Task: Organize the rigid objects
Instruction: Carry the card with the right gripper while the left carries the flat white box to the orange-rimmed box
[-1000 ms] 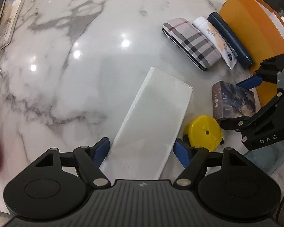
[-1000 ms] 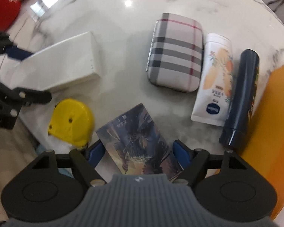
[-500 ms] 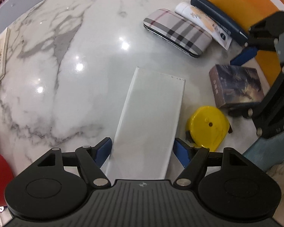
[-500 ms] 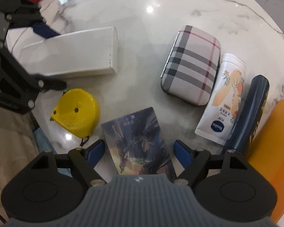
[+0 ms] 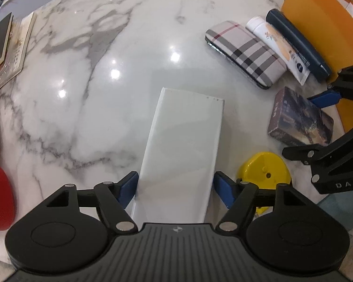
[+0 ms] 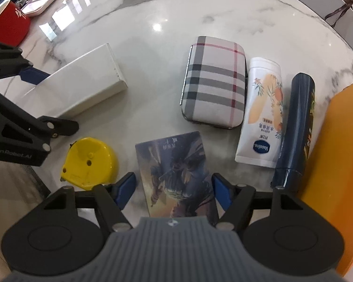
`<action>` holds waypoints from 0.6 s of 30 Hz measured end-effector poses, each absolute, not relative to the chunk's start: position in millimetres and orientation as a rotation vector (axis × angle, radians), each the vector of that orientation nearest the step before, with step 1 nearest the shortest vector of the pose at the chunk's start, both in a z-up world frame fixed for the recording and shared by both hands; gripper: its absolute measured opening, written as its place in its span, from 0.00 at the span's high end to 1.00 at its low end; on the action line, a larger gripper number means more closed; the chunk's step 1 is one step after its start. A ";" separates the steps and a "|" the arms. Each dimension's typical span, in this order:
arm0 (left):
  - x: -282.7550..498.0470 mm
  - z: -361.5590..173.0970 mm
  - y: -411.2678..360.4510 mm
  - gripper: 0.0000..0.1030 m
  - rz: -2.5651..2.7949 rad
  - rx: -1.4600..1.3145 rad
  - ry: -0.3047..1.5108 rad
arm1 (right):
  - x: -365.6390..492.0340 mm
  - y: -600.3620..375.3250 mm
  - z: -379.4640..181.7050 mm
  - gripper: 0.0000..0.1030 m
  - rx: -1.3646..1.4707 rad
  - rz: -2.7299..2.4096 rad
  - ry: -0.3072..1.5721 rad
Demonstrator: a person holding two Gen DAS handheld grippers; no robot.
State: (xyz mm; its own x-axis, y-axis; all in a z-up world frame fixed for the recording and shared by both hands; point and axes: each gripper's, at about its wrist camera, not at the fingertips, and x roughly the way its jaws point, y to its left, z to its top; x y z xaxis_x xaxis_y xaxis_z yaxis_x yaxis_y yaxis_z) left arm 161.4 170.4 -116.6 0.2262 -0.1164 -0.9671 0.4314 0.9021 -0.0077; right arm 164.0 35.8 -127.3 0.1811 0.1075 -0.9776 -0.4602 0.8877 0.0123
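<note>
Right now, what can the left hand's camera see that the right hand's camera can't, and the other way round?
Only the left wrist view shows the stacked books at the table's far left edge. Only the right wrist view shows a brown bag beyond the table. Both show the white box between the left gripper's closing jaws, the picture box between the right gripper's closing jaws, the yellow tape measure and the plaid case.

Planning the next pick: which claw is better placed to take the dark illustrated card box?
Right. The right claw already straddles the dark illustrated card box, jaws closing; the left claw straddles the long white box.
</note>
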 end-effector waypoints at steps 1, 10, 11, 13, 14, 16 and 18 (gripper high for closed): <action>161.8 -115.8 170.6 0.24 -0.385 0.282 1.282 | 162.1 34.7 -126.7 0.37 -0.309 0.401 1.326; 159.8 -104.7 170.5 0.30 -0.325 0.197 1.260 | 156.8 20.5 -120.8 0.41 -0.183 0.387 1.266; 157.4 -101.3 169.3 0.30 -0.324 0.201 1.250 | 155.5 18.0 -118.1 0.41 -0.168 0.387 1.261; 153.2 -93.6 165.8 0.31 -0.317 0.207 1.232 | 152.1 14.5 -112.7 0.41 -0.138 0.391 1.237; 152.5 -90.4 164.1 0.31 -0.317 0.208 1.223 | 150.5 12.7 -109.3 0.41 -0.126 0.394 1.226; 148.5 -81.1 160.2 0.31 -0.321 0.206 1.208 | 149.9 9.2 -104.2 0.41 -0.106 0.402 1.212; 145.2 -72.7 155.9 0.31 -0.326 0.197 1.192 | 147.8 4.1 -94.9 0.41 -0.084 0.407 1.193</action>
State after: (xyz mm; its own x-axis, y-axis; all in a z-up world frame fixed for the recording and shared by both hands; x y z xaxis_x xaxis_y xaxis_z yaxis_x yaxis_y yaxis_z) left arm 145.2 155.9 -72.7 0.3308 -0.1445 -0.9326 0.3499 0.9366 -0.0210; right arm 147.8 4.1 -94.9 0.3058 0.2635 -0.9149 -0.3513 0.9243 0.1488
